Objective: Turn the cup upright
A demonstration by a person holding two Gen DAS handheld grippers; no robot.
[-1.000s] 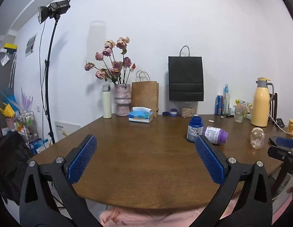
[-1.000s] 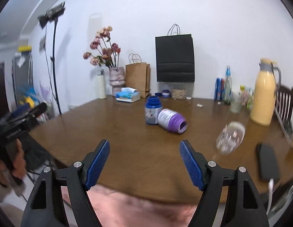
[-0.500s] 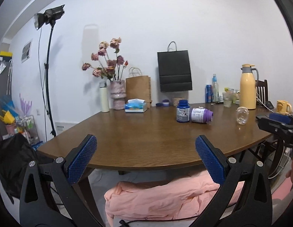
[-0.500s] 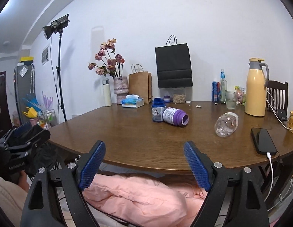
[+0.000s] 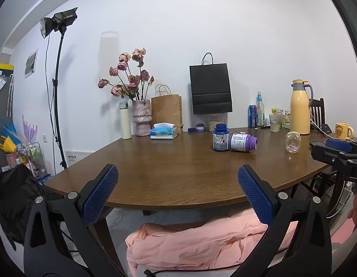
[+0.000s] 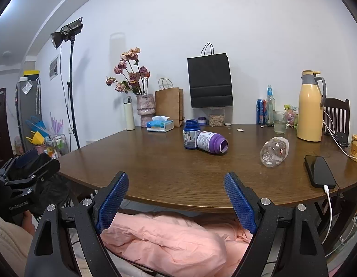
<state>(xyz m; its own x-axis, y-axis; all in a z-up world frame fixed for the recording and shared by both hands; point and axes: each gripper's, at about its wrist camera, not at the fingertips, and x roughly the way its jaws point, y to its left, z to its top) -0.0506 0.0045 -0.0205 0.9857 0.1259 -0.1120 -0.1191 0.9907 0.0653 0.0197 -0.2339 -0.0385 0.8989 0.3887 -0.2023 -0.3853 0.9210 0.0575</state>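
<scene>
The clear glass cup (image 6: 274,151) is seen lying on its side on the round brown wooden table (image 6: 169,175), right of the tipped purple plastic bottle (image 6: 212,142) and well apart from it. The left gripper (image 5: 177,194) and right gripper (image 6: 176,198) are held before the table edge, jaws spread wide, nothing gripped.

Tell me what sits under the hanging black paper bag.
Below the black paper bag stands a clear jar of tan contents, on the table against the wall. Its top is covered by the bag, so any lid is hidden.
</scene>
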